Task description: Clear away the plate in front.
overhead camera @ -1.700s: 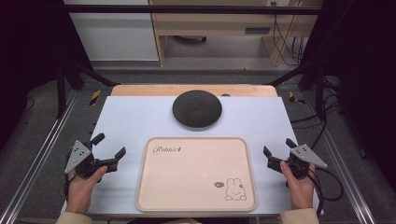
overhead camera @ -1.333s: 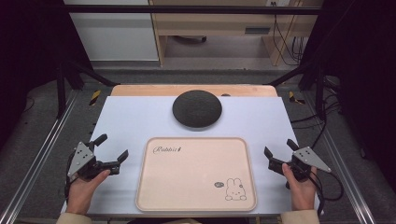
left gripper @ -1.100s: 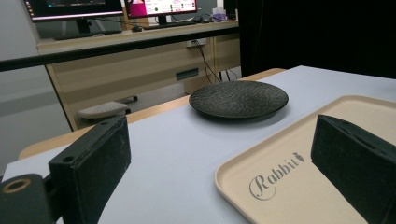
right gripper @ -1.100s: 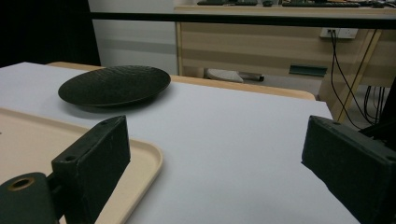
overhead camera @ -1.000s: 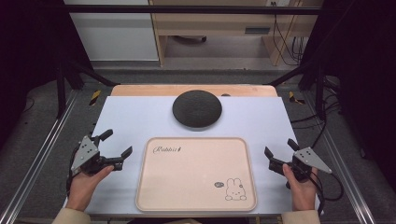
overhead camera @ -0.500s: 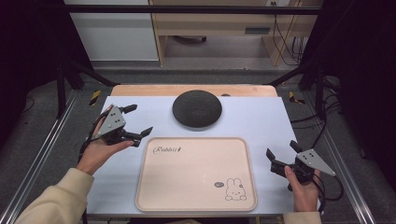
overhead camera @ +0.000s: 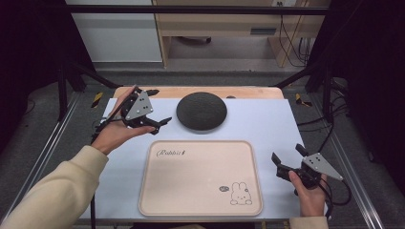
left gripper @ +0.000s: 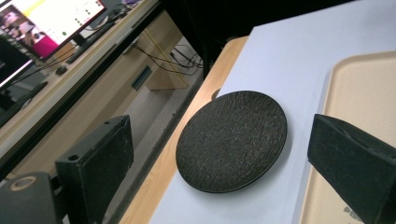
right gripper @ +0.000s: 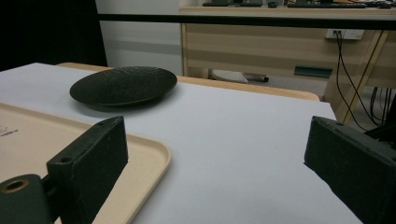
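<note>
Left gripper (overhead camera: 154,106), held up in the person's left hand (overhead camera: 112,136), hovers over the far left part of the white table (overhead camera: 267,124), just left of the round black textured plate (overhead camera: 201,110). Its two black jaws stand wide apart with nothing between them. From the left gripper view, the plate (left gripper: 232,140) lies ahead between those jaws, near the table's wooden far edge (left gripper: 187,144).

Right gripper (overhead camera: 289,161), gripped by the right hand (overhead camera: 310,193), sits low by the table's right near edge, beside the beige rectangular plastic tray with a rabbit print (overhead camera: 200,177) but apart from it. Its jaws are likewise spread and empty. The right gripper view shows the tray's rounded corner (right gripper: 149,154) and the plate (right gripper: 123,85) farther off.

The plate rests just beyond the tray's far rim, not touching it.
</note>
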`<action>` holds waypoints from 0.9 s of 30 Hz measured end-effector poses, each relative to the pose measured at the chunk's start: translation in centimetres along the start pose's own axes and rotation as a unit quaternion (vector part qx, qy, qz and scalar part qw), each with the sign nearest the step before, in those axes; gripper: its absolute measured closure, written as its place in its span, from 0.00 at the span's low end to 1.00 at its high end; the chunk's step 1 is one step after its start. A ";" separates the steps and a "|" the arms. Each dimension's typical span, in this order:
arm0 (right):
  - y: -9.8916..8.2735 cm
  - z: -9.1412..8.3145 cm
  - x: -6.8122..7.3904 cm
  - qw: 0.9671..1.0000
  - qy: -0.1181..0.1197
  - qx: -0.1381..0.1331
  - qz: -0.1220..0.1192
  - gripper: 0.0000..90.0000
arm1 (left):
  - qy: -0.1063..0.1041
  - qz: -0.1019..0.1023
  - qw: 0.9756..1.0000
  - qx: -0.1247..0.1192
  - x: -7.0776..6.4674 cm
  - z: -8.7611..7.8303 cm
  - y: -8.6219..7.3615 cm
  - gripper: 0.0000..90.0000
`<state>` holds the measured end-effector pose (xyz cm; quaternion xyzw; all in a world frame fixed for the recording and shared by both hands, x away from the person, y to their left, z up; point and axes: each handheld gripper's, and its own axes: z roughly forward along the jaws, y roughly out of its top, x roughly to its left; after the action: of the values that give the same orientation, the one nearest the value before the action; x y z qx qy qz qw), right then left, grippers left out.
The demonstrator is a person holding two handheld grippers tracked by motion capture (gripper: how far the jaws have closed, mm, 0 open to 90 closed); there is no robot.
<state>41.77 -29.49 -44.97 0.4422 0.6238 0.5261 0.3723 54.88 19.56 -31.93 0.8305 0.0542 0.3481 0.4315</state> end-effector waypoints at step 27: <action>-0.4 0.6 0.4 0.999 0.031 0.010 -0.009 0.10 | 0.002 0.210 0.972 0.109 0.4 7.9 -0.5 0.22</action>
<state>42.11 -28.93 -45.42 0.4238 0.6443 0.5299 0.3529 60.22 14.67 -35.12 0.8644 -0.0830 0.4248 0.2559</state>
